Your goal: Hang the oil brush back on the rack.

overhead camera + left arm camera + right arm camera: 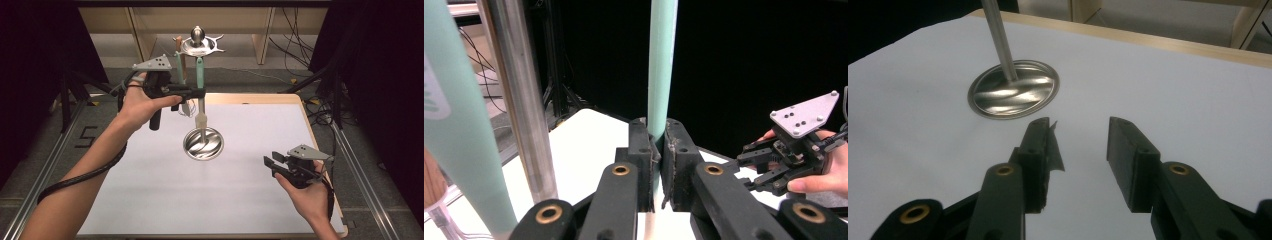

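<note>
A steel utensil stand rises from a round base (203, 143) to a hooked top (198, 45). From it hangs a teal-handled spatula (200, 75) with a pale head. My left gripper (196, 93) is shut on its handle, and in the left gripper view the teal handle (660, 65) stands upright, pinched between the pads of the left gripper (658, 150). My right gripper (272, 165) rests low at the table's right, open with nothing between its jaws. In the right gripper view that gripper (1080, 132) points toward the stand base (1013, 90).
A second teal handle (459, 125) and a wooden handle (182, 65) hang to the left of the stand's pole (521, 100). A white sheet (150, 200) covers the table. Black curtains flank both sides, and cables lie on the floor behind.
</note>
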`<action>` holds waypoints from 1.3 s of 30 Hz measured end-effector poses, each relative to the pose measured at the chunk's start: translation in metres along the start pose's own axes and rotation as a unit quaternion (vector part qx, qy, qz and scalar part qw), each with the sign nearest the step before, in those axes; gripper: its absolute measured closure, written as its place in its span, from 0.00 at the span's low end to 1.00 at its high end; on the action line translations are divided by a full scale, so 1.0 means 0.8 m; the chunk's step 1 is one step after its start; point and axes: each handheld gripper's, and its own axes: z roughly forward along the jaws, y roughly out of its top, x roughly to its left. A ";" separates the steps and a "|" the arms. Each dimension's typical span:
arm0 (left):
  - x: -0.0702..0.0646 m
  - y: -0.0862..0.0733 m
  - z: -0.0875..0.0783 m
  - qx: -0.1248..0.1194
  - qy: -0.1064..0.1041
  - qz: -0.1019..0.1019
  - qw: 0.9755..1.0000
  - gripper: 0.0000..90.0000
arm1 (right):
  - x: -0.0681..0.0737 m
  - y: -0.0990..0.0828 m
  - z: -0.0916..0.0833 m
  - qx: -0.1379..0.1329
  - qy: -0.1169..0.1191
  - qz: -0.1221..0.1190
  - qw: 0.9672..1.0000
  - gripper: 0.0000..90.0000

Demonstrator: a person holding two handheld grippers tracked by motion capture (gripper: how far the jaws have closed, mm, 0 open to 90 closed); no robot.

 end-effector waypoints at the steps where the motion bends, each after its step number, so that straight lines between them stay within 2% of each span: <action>1: -0.001 -0.001 0.000 0.000 0.003 -0.011 1.000 0.93 | 0.000 0.000 0.000 0.000 0.000 0.001 1.000 0.69; 5: 0.002 -0.002 0.000 0.001 0.009 -0.019 1.000 0.93 | -0.001 -0.001 0.001 -0.004 -0.004 -0.006 1.000 0.69; 7: 0.001 -0.002 0.001 0.000 0.012 -0.029 1.000 0.93 | -0.001 0.000 0.000 -0.001 -0.001 -0.001 1.000 0.69; 13: 0.001 -0.004 0.002 -0.006 0.025 -0.026 0.999 0.92 | 0.000 -0.001 0.001 -0.003 -0.003 -0.002 1.000 0.69; 14: 0.001 -0.004 0.002 -0.006 0.027 -0.023 0.999 0.92 | 0.002 -0.001 0.000 0.003 0.001 0.013 1.000 0.69; 15: 0.001 -0.005 0.002 -0.009 0.030 -0.024 0.999 0.91 | 0.000 -0.001 0.001 -0.001 -0.001 -0.001 1.000 0.68; 16: 0.000 -0.006 0.002 -0.011 0.034 -0.027 0.999 0.91 | 0.000 0.000 0.001 0.000 -0.002 0.001 1.000 0.68; 17: -0.008 -0.008 0.001 -0.013 0.042 -0.063 0.997 0.90 | -0.001 0.000 0.001 -0.001 -0.002 -0.001 1.000 0.68; 19: -0.010 -0.010 -0.001 -0.016 0.051 -0.061 0.997 0.87 | -0.001 0.000 0.001 -0.001 -0.002 0.000 1.000 0.68; 20: -0.012 -0.012 -0.002 -0.020 0.052 -0.062 0.997 0.83 | 0.003 -0.001 0.000 0.005 0.001 0.020 1.000 0.68; 22: -0.015 -0.016 -0.004 -0.027 0.064 -0.055 0.996 0.78 | 0.003 -0.002 0.001 0.006 0.002 0.024 1.000 0.68; 24: -0.020 -0.020 -0.007 -0.027 0.076 -0.039 0.996 0.73 | 0.002 -0.002 0.001 0.008 0.000 0.022 1.000 0.68; 25: -0.020 -0.020 -0.007 -0.027 0.076 -0.039 0.996 0.71 | 0.002 -0.002 0.001 0.007 0.000 0.022 1.000 0.68; 29: -0.027 -0.029 -0.014 -0.033 0.099 -0.015 0.994 0.64 | 0.003 -0.002 0.001 0.008 0.000 0.023 1.000 0.67; 32: -0.033 -0.035 -0.020 -0.038 0.109 -0.011 0.993 0.58 | 0.003 -0.002 0.003 0.002 0.005 0.022 1.000 0.67; 33: -0.035 -0.038 -0.022 -0.038 0.111 -0.008 0.993 0.56 | 0.002 -0.003 0.004 -0.003 0.003 0.015 1.000 0.67; 34: -0.037 -0.041 -0.023 -0.040 0.115 -0.008 0.993 0.55 | 0.003 -0.003 0.003 0.001 0.003 0.024 1.000 0.67; 39: -0.047 -0.067 -0.034 -0.040 0.119 -0.005 0.992 0.49 | 0.002 -0.003 0.003 0.003 0.004 0.023 1.000 0.66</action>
